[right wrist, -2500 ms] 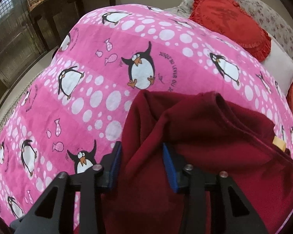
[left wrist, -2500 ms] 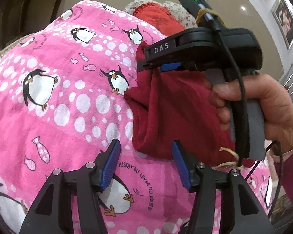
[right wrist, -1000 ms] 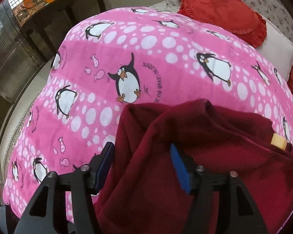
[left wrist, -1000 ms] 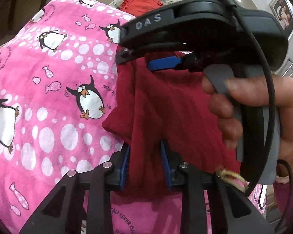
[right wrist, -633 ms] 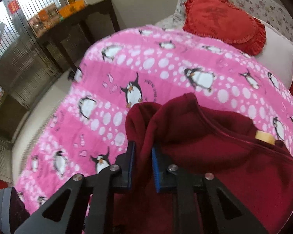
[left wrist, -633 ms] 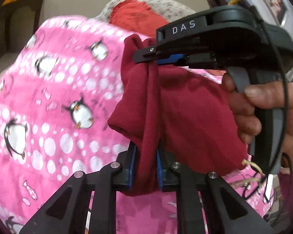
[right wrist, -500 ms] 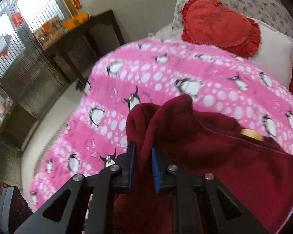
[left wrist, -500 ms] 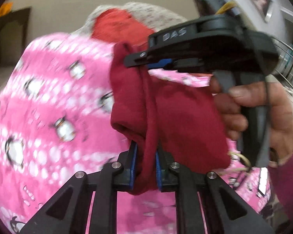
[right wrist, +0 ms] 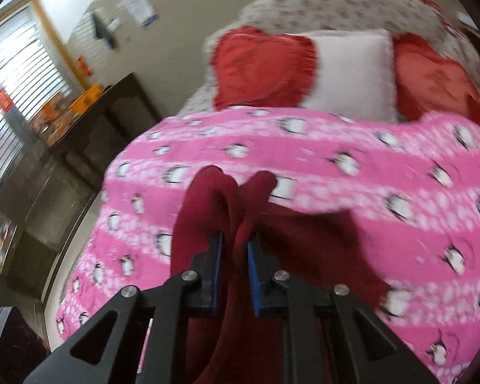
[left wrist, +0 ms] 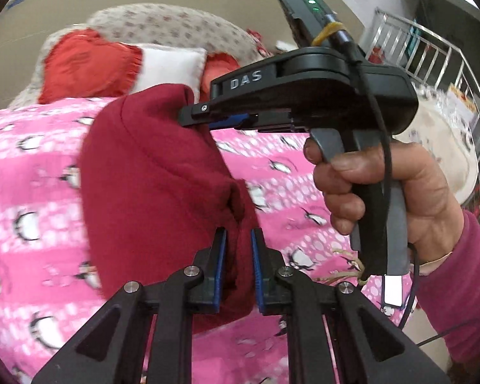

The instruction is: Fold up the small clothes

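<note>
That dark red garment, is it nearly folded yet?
Not yet. Done: the left gripper and the right gripper are each shut on the dark red garment. In hand: it hangs bunched above the pink penguin blanket. Left: laying it flat and making a neat fold.

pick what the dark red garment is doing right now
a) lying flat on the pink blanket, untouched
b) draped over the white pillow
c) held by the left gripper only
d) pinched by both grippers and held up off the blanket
d: the left gripper and the right gripper are each shut on a bunch of the dark red garment, which hangs between them above the pink penguin blanket.
</note>
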`<state>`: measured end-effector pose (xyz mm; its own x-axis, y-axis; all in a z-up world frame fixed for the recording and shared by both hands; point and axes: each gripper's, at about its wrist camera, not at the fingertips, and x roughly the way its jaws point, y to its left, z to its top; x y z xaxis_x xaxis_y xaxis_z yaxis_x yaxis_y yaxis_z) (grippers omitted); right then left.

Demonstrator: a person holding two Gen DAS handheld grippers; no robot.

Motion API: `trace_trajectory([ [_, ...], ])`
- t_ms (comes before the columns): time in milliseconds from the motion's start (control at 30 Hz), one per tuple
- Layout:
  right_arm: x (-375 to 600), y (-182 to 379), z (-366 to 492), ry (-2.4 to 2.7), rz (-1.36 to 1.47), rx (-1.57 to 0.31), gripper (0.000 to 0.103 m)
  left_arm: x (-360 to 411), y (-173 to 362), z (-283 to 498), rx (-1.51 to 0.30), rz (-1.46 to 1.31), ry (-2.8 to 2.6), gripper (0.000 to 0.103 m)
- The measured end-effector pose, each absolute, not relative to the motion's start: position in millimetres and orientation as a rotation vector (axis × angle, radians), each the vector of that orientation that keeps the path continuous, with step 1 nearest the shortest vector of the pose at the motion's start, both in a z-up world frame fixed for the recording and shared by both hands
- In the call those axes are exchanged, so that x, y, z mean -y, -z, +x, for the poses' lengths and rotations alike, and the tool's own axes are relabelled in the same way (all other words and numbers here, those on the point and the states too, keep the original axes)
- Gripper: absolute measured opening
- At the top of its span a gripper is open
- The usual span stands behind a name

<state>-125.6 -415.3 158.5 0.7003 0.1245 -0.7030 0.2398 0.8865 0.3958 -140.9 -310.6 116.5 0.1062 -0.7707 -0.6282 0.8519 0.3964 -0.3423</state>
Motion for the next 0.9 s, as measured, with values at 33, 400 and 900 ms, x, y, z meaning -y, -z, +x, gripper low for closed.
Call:
trace_trajectory([
  [33, 428.4, -148.6, -133.5, 0.094, 0.509, -0.808, 0.014, 320.9, -109.2, -143.1, -0.856, 0.129, 1.204, 0.0],
  [400, 480.3, -94.4, -173.1, 0.198, 0.65, -0.808, 0.023, 342.7, -96.5, -147.5, -0.988, 0.154, 1.201, 0.01],
  [900, 433.8, -78.8, -150.0, 0.124, 0.535, -0.872, 0.014, 299.6, -79.5, -130.1, -1.01, 0.196, 1.006, 0.018],
])
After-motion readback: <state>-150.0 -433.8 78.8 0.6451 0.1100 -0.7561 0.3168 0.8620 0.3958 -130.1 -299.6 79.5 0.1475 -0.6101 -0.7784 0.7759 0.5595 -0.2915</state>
